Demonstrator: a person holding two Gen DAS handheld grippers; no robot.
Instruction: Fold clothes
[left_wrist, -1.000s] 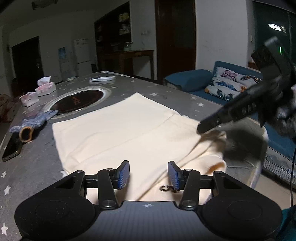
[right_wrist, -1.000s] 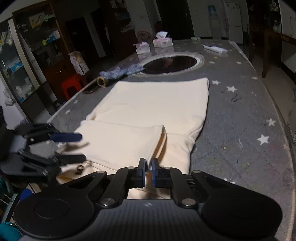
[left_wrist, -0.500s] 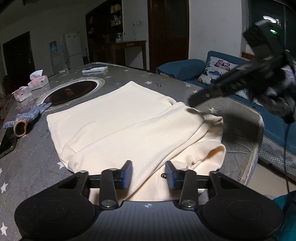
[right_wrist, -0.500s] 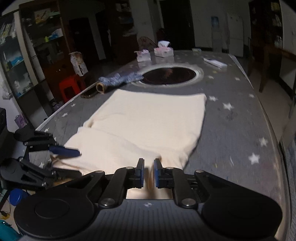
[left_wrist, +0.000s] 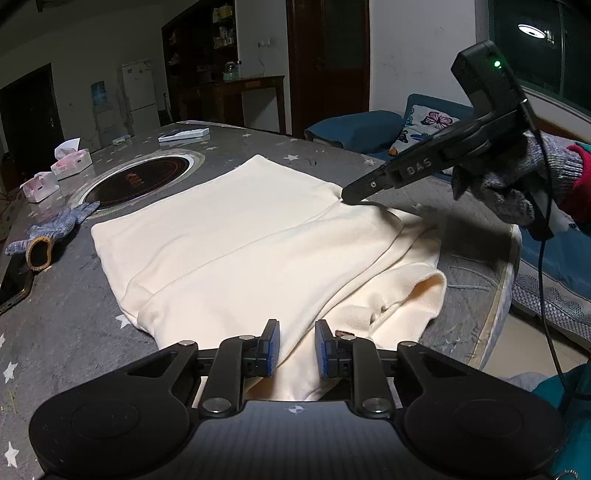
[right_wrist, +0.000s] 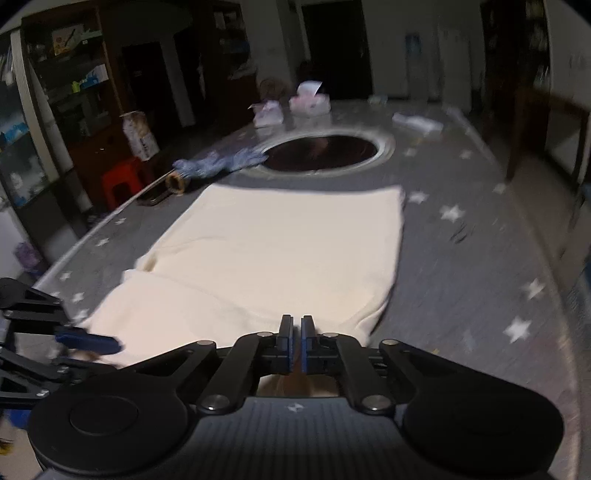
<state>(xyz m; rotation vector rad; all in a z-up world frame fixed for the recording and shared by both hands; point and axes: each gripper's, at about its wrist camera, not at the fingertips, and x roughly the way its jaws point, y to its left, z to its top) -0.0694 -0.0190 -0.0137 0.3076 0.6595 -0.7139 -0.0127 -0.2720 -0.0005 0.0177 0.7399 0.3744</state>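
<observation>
Two grippers work one cream garment (left_wrist: 258, 236) spread on my star-printed table (left_wrist: 62, 332), near its front edge. A slip is the danger: my left gripper (left_wrist: 295, 349) is narrowing on the near hem with cloth between its pads, and a thin bite could drop the fold or drag the layers askew. My right gripper (right_wrist: 296, 341), jaws shut, sits at the garment's near edge; whether it pinches any fabric I cannot tell.
</observation>
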